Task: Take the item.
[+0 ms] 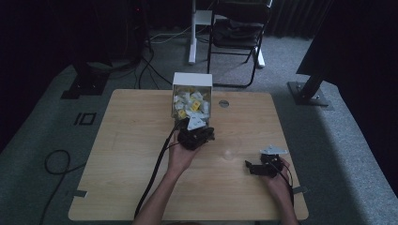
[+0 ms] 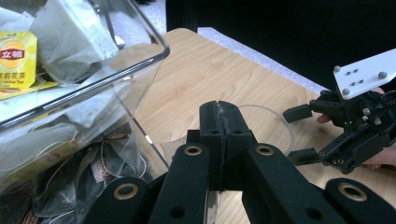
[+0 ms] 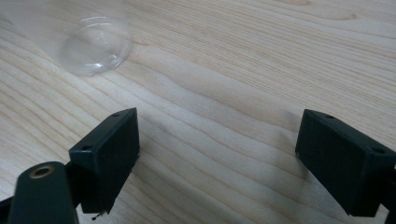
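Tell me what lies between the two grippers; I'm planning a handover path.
A clear plastic cup stands on the wooden table between left gripper and right gripper, in the high view.

yellow tea tag (image 2: 16, 58), clear box (image 2: 140, 42), black jaws

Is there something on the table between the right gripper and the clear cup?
Nothing visible. In the right gripper view, bare table lies between the open right gripper and the clear cup, which stands ahead, toward the left jaw's side.
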### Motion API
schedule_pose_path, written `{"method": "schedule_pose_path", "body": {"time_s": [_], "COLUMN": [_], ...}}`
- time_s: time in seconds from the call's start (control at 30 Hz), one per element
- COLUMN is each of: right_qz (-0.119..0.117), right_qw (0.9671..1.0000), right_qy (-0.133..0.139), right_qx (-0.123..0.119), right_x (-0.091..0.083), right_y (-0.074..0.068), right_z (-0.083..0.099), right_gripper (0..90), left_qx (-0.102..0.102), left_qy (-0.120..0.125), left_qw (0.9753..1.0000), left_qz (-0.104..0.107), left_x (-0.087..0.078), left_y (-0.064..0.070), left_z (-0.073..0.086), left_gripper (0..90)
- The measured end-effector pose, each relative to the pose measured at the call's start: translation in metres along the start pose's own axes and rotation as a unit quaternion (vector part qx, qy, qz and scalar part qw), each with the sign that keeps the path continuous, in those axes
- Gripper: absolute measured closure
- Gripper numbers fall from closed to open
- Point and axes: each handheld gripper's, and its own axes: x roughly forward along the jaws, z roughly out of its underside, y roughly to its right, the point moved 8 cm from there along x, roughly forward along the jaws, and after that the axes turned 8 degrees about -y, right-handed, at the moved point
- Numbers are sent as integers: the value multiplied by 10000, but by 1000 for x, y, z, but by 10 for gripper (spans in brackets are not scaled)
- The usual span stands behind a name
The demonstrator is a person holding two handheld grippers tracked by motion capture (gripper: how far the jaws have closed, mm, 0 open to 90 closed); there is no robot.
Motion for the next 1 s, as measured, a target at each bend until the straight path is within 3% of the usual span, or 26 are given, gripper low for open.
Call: {"method": "schedule_pose_path", "body": {"time_s": [1.0], "right_qz": [1], "right_qw": [10000], "right_qy": [10], "right_qx": [-22], "right_x": [0], "right_y": [0], "right_z": [0], "right_gripper": [135], "left_qx": [157], "left_qy": [-40], "left_qw": [9997], "left_qz": [178], "left_x": [21], "left_y": [21], "left_z": [-7], "left_gripper": [900]}}
